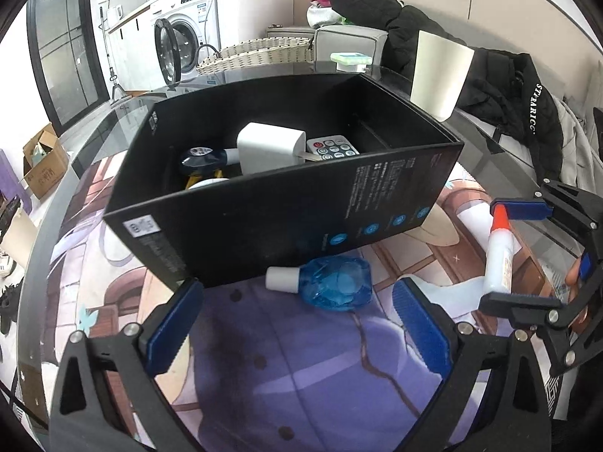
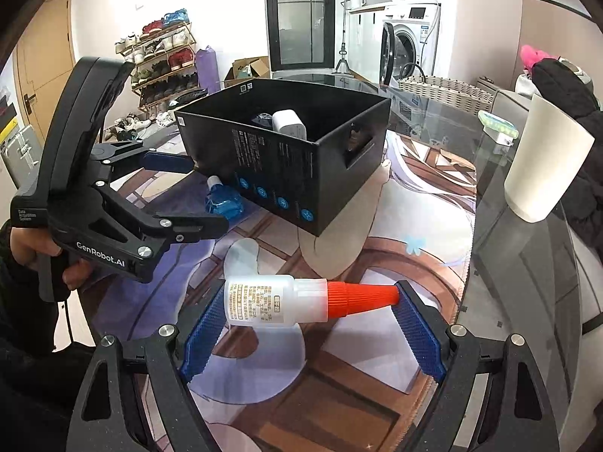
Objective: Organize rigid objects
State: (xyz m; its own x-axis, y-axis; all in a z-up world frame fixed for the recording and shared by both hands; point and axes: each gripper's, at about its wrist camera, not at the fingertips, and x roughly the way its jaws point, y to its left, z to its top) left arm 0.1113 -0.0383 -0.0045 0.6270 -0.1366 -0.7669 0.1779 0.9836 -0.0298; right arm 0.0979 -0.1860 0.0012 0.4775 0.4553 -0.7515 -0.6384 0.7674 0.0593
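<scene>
A black open box (image 1: 286, 203) stands on the printed mat and holds a white charger (image 1: 269, 147), a remote (image 1: 333, 147) and other small items. A blue bottle with a white cap (image 1: 331, 282) lies on the mat against the box's near wall. My left gripper (image 1: 297, 324) is open just in front of it, its jaws either side. My right gripper (image 2: 309, 320) is shut on a white glue bottle with a red cap (image 2: 294, 297), held end to end above the mat. It also shows in the left wrist view (image 1: 499, 252). The box appears in the right view (image 2: 286, 150), and the blue bottle (image 2: 222, 201).
A white cup (image 2: 542, 165) stands on the glass table at the right. A green-white item (image 2: 497, 128) lies behind it. A wicker basket (image 1: 260, 52), black jackets (image 1: 508, 86) and a washing machine (image 1: 184, 34) lie beyond the table.
</scene>
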